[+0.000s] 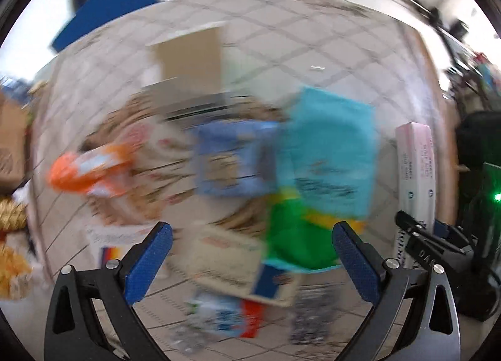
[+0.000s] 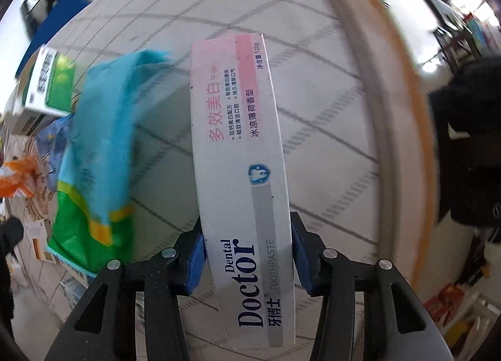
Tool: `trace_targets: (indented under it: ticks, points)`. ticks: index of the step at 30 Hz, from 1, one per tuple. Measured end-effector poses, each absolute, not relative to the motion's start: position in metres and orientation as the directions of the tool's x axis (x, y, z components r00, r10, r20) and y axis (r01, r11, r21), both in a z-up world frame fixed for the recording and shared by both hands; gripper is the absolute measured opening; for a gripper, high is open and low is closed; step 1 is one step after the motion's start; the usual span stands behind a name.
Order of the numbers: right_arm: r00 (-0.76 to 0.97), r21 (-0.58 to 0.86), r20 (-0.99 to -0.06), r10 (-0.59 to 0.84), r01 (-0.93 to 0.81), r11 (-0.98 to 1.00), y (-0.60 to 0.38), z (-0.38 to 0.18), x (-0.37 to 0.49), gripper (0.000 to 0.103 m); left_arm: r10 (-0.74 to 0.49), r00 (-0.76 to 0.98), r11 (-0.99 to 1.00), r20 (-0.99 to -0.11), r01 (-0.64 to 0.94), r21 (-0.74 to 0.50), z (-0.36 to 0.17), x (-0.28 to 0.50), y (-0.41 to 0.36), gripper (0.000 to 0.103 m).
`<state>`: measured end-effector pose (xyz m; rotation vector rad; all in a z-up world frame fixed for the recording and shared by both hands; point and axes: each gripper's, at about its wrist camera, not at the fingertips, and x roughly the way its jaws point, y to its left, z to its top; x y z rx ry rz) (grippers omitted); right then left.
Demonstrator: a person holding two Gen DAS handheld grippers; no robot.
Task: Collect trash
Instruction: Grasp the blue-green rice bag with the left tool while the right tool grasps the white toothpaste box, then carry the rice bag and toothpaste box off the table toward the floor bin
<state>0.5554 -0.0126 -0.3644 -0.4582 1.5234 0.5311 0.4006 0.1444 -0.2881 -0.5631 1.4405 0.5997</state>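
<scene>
Toothpaste box (image 2: 241, 154), white and pink with "Dental Doctor" lettering, is clamped near its lower end between the blue pads (image 2: 195, 262) of the right hand-held gripper (image 2: 247, 251); it points away from the camera, raised over the bench (image 2: 313, 48) with its grid-pattern cloth. Just left of it lies a teal-and-green plastic bag (image 2: 94, 148); further left, a blue wrapper (image 2: 51, 141), an orange wrapper (image 2: 18, 179) and a green-and-white carton (image 2: 47, 82).

Left hand-held gripper (image 1: 252, 235): jaws spread wide, nothing between the pads (image 1: 148, 262), hovering above the litter (view heavily motion-blurred). Beyond it: teal-and-green plastic bag (image 1: 325, 154), blue wrapper (image 1: 231, 160), orange wrapper (image 1: 90, 170), a beige flat box (image 1: 228, 257) and a cardboard piece (image 1: 191, 57). The toothpaste box (image 1: 415, 170) stands at far right, held by the right hand-held gripper (image 1: 419, 232).
</scene>
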Motion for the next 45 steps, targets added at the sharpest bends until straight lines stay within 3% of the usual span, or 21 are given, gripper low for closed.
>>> trace_targets:
  ticks: [4, 9, 10, 11, 13, 17, 34, 45]
  points:
    - [-0.008, 0.031, -0.999, 0.032, -0.526, 0.85, -0.04, -0.36, 0.584, 0.05, -0.093, 0.021, 0.758, -0.995, -0.647, -0.084, -0.317, 0.441, 0.134, 0.103]
    - [-0.014, 0.028, -1.0, 0.024, -0.489, 0.872, -0.048, -0.365, 0.608, 0.05, -0.103, -0.088, 0.798, -0.991, -0.602, -0.03, -0.359, 0.479, 0.129, 0.103]
    - [-0.018, 0.033, -0.999, 0.027, -0.486, 0.873, -0.047, -0.366, 0.612, 0.05, -0.099, -0.096, 0.799, -0.99, -0.601, -0.022, -0.363, 0.483, 0.13, 0.098]
    - [-0.017, 0.035, -0.999, 0.03, -0.486, 0.873, -0.054, -0.367, 0.612, 0.05, -0.096, -0.11, 0.797, -0.989, -0.603, -0.01, -0.368, 0.485, 0.132, 0.084]
    - [-0.022, 0.046, -0.999, 0.04, -0.487, 0.872, -0.058, -0.365, 0.61, 0.05, -0.086, -0.115, 0.791, -0.99, -0.612, 0.003, -0.37, 0.487, 0.134, 0.077]
    - [-0.024, 0.06, -0.998, 0.056, -0.502, 0.863, -0.061, -0.361, 0.596, 0.05, -0.054, -0.076, 0.789, -0.996, -0.614, 0.004, -0.354, 0.486, 0.132, 0.071]
    - [0.005, 0.12, -0.989, 0.149, -0.564, 0.817, -0.083, -0.322, 0.566, 0.05, 0.111, 0.079, 0.768, -0.991, -0.639, 0.035, -0.239, 0.425, 0.08, 0.071]
    - [0.046, 0.172, -0.965, 0.258, -0.632, 0.755, -0.099, -0.257, 0.463, 0.049, 0.204, 0.196, 0.711, -0.959, -0.703, 0.007, -0.195, 0.285, 0.046, 0.071]
